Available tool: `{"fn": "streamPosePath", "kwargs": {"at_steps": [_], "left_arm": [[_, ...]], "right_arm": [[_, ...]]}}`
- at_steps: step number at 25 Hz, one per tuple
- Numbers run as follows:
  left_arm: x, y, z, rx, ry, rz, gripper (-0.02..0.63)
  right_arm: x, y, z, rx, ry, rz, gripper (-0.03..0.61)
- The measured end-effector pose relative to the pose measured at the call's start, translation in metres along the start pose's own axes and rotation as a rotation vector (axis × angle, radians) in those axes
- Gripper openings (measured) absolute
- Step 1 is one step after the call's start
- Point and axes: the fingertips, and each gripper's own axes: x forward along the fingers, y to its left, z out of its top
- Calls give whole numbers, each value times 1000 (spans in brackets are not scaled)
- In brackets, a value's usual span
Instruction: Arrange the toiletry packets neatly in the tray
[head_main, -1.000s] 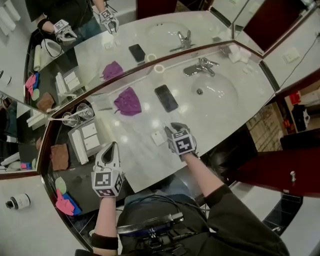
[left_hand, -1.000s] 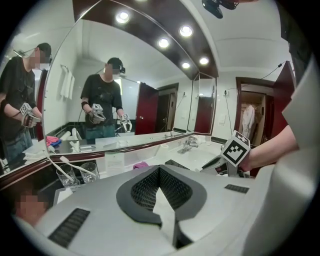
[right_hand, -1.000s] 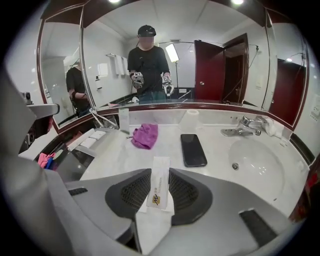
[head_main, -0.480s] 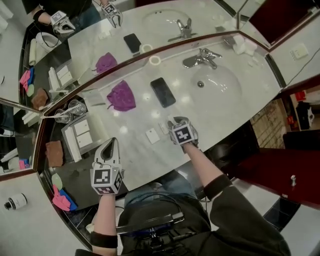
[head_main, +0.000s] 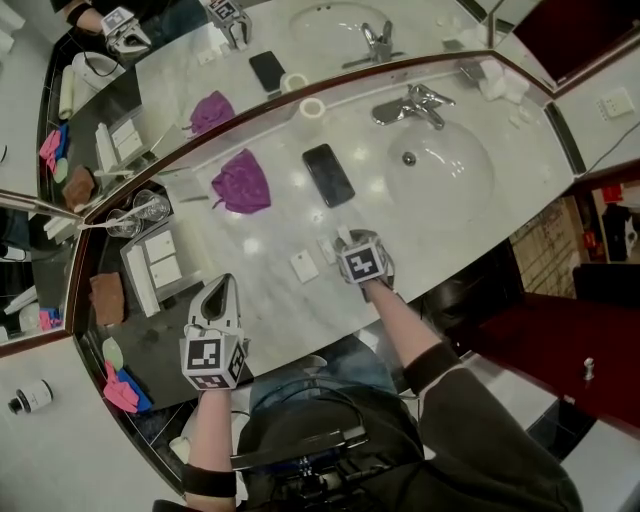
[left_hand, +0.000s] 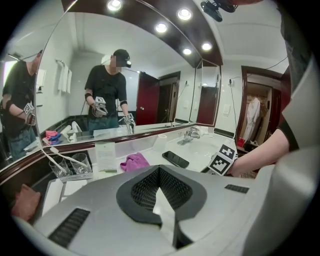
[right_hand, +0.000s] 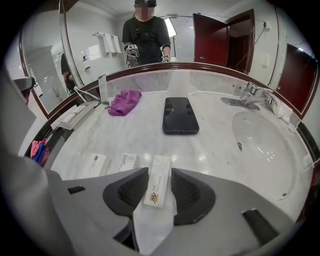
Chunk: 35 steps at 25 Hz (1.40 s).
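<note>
cloth (head_main: 240, 184): purple; phone (head_main: 329, 175): black; counter (head_main: 445, 232): white marble; packets (head_main: 305, 266): white

closed left claw (left_hand: 159, 175), purple cloth (left_hand: 134, 162) and black phone (left_hand: 175, 159) beyond it

Shows a black phone (head_main: 328, 175) flat on the marble counter (head_main: 420, 235), between a crumpled purple cloth (head_main: 241, 182) and the sink basin (head_main: 440, 165). Has a chrome faucet (head_main: 412, 104) behind the basin, a white ring (head_main: 313, 108) beside the mirror (head_main: 200, 60), and two glasses (head_main: 140, 212) far left.
</note>
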Motion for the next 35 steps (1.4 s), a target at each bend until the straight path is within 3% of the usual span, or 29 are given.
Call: {"fn": "streamPosePath", "kwargs": {"at_steps": [3, 13, 19, 26, 35], "left_arm": [[3, -3, -1, 0, -2, -4, 0], [0, -3, 8, 4, -25, -22, 0], [-18, 13, 18, -7, -67, -15, 0], [-51, 41, 26, -2, -112, 14, 0], [-106, 106, 13, -30, -132, 101, 0]], "right_arm": [[-1, -3, 0, 8, -9, 0, 189], [-28, 2, 15, 40, -73, 11, 181], [-71, 26, 56, 10, -216, -3, 27], [-110, 87, 106, -80, -372, 68, 17], [-137, 218, 153, -186, -477, 266, 17]]}}
